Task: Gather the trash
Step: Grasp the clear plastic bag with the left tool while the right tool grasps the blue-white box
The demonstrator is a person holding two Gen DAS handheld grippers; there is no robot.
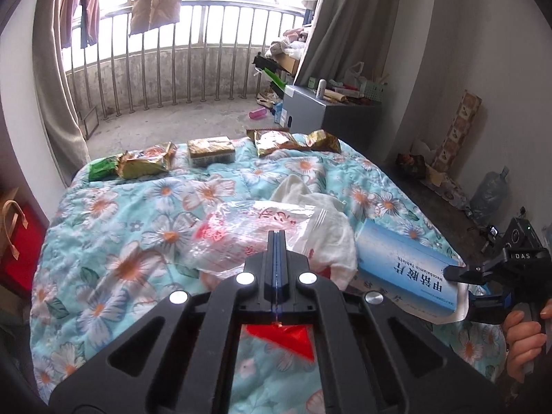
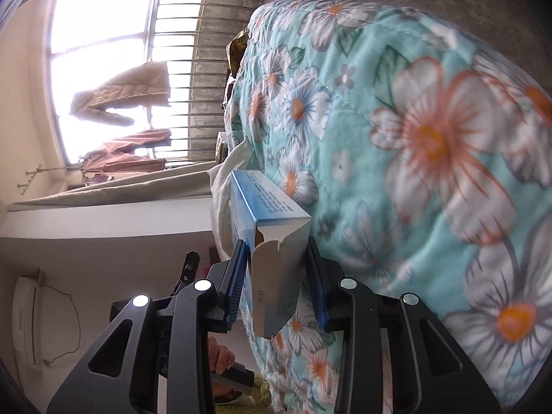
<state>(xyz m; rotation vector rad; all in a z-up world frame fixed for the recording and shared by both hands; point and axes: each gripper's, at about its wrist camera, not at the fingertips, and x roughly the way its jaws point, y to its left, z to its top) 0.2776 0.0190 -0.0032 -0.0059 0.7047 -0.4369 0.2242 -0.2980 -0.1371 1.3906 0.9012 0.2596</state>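
Right wrist view: right gripper (image 2: 277,277) clamped on the blue box (image 2: 272,238).
Left gripper (image 1: 276,241), closed together, rests over the plastic bag (image 1: 241,234) on the bed (image 1: 120,214).

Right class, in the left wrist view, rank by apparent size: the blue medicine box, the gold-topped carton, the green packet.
1. Blue medicine box, though it looks biggest partly because it is nearest the camera.
2. Gold-topped carton.
3. Green packet, smallest; its right end is hidden under a gold wrapper.
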